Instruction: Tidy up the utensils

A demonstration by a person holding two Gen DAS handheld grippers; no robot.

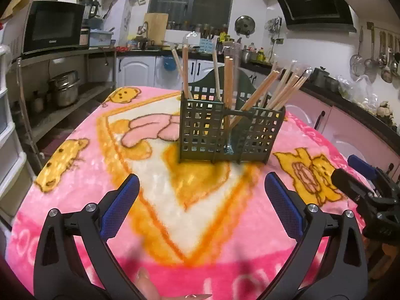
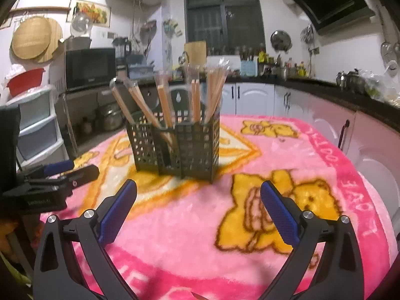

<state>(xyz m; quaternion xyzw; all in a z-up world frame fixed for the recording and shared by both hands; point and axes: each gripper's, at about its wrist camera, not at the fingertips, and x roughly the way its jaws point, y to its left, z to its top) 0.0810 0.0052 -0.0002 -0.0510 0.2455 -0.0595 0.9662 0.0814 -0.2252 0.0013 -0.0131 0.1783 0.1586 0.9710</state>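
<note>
A dark green perforated utensil holder (image 1: 225, 130) stands on the pink blanket-covered table (image 1: 75, 200), holding several pairs of wrapped wooden chopsticks (image 1: 228, 82). My left gripper (image 1: 201, 187) is open and empty, hovering over the blanket short of the holder. In the right wrist view the holder (image 2: 180, 147) with its chopsticks (image 2: 165, 102) stands ahead and slightly left. My right gripper (image 2: 198, 192) is open and empty, also short of the holder. The right gripper shows at the right edge of the left wrist view (image 1: 360, 187); the left gripper shows at the left edge of the right wrist view (image 2: 65, 177).
The table carries a pink and yellow bear-print blanket (image 2: 275, 212). Behind it run kitchen counters with white cabinets (image 2: 250, 97), a microwave (image 1: 52, 27) on a metal shelf, pots below, and a white drawer unit (image 2: 37, 130) at the left.
</note>
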